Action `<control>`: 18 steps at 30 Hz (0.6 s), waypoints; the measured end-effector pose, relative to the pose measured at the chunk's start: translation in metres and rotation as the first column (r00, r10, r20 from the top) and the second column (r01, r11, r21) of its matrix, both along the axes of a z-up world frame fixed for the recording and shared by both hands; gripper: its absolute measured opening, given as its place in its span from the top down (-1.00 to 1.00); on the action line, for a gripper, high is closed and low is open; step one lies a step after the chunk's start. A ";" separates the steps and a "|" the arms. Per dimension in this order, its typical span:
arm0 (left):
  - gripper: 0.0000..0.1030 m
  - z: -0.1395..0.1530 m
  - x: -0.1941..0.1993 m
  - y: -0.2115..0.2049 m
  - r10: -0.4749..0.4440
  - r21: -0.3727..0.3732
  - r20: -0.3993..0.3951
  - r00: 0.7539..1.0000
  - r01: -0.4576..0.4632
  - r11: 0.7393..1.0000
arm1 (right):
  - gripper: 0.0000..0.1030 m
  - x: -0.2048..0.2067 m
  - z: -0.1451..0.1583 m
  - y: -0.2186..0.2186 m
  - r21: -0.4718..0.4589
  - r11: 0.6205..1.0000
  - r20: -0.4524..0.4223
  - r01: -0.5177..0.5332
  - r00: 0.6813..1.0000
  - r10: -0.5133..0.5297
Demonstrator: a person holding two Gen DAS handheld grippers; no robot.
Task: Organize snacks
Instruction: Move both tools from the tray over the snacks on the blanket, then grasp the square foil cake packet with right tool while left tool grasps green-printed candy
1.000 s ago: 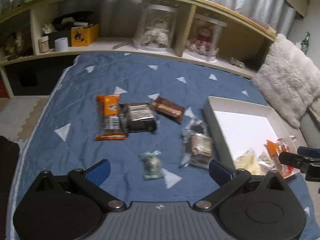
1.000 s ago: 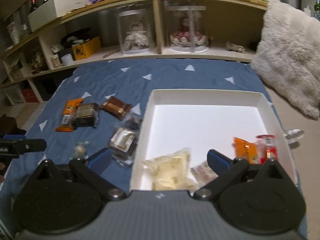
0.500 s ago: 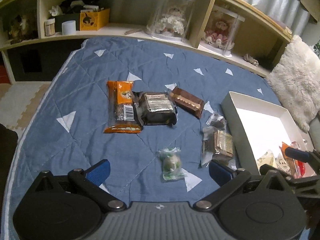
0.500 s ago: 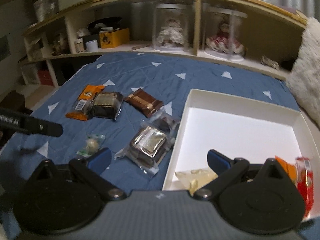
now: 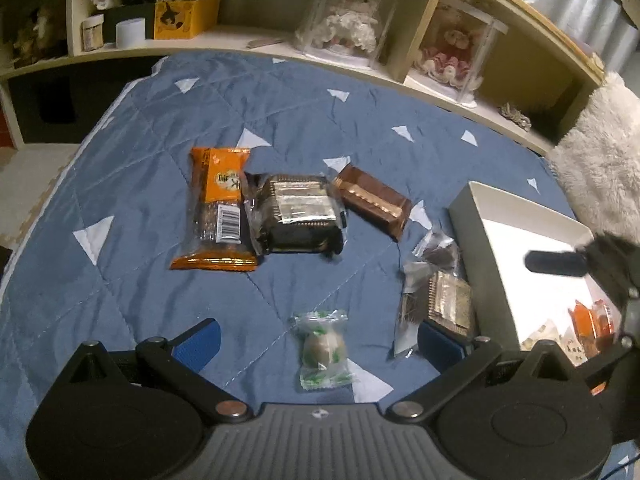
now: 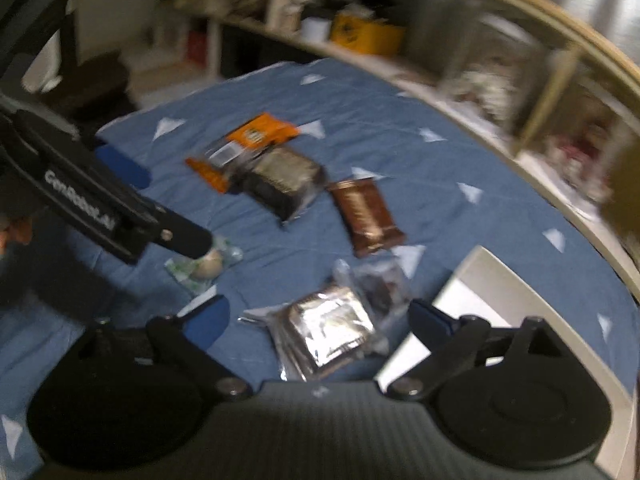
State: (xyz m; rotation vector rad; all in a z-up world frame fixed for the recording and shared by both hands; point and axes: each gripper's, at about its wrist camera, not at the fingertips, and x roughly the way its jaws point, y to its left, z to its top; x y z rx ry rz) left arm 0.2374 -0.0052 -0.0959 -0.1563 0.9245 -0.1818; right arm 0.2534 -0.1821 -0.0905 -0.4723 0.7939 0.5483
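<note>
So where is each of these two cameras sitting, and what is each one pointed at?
Left wrist: sits on the left claw, looking down over the blue quilt at the green candy; its own open blue fingers show.
Right wrist: sits on the right claw, aimed at the silver packet; blurred, fingers open.
Shared: the orange packet, brown bar, white box, and each other's claw.

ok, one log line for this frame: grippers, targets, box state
left gripper: open, empty, over green-wrapped candy | right gripper: open, empty, over clear-wrapped pastry | white box: some snacks in; five loose on blue quilt
</note>
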 end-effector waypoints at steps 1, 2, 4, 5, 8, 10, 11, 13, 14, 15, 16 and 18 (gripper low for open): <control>-1.00 -0.003 0.002 0.001 0.009 -0.008 -0.005 1.000 -0.009 1.000 | -0.83 0.006 -0.001 0.004 -0.015 0.999 -0.020 -0.028 0.999 0.028; -1.00 -0.006 0.003 0.002 0.007 -0.026 -0.003 1.000 -0.008 1.000 | -0.82 0.014 -0.003 0.007 -0.032 0.998 -0.050 -0.060 0.997 0.059; -1.00 -0.011 0.008 0.002 -0.003 -0.049 -0.005 1.000 0.003 0.999 | -0.79 0.026 -0.008 0.014 -0.065 0.992 -0.106 -0.107 0.989 0.099; -1.00 -0.014 0.010 0.001 0.001 -0.050 -0.017 1.000 -0.002 0.999 | -0.79 0.028 -0.011 0.016 -0.083 0.988 -0.128 -0.129 0.985 0.118; -1.00 -0.025 0.019 0.006 0.024 -0.076 -0.060 0.998 -0.028 0.997 | -0.77 0.038 -0.025 0.023 -0.150 0.972 -0.185 -0.181 0.971 0.153; -1.00 -0.030 0.024 0.010 0.036 -0.110 -0.084 0.996 -0.045 0.993 | -0.74 0.044 -0.035 0.026 -0.192 0.961 -0.215 -0.200 0.964 0.158; -1.00 -0.032 0.026 0.012 0.051 -0.127 -0.106 0.993 -0.064 0.990 | -0.72 0.047 -0.039 0.028 -0.224 0.953 -0.216 -0.206 0.964 0.157; -0.95 -0.036 0.030 0.016 0.082 -0.152 -0.147 0.986 -0.104 0.983 | -0.63 0.049 -0.046 0.032 -0.282 0.937 -0.197 -0.205 0.968 0.153; -0.88 -0.037 0.031 0.018 0.082 -0.166 -0.152 0.985 -0.108 0.980 | -0.63 0.049 -0.048 0.032 -0.286 0.934 -0.204 -0.214 0.966 0.159; -0.84 -0.037 0.031 0.019 0.080 -0.174 -0.154 0.985 -0.107 0.979 | -0.57 0.048 -0.048 0.032 -0.276 0.935 -0.216 -0.221 0.963 0.163; -0.76 -0.037 0.032 0.019 0.079 -0.172 -0.156 0.985 -0.106 0.979 | -0.56 0.045 -0.048 0.032 -0.277 0.936 -0.219 -0.219 0.962 0.161; -0.65 -0.038 0.032 0.018 0.076 -0.160 -0.152 0.986 -0.100 0.982 | -0.51 0.040 -0.046 0.030 -0.269 0.940 -0.216 -0.208 0.964 0.152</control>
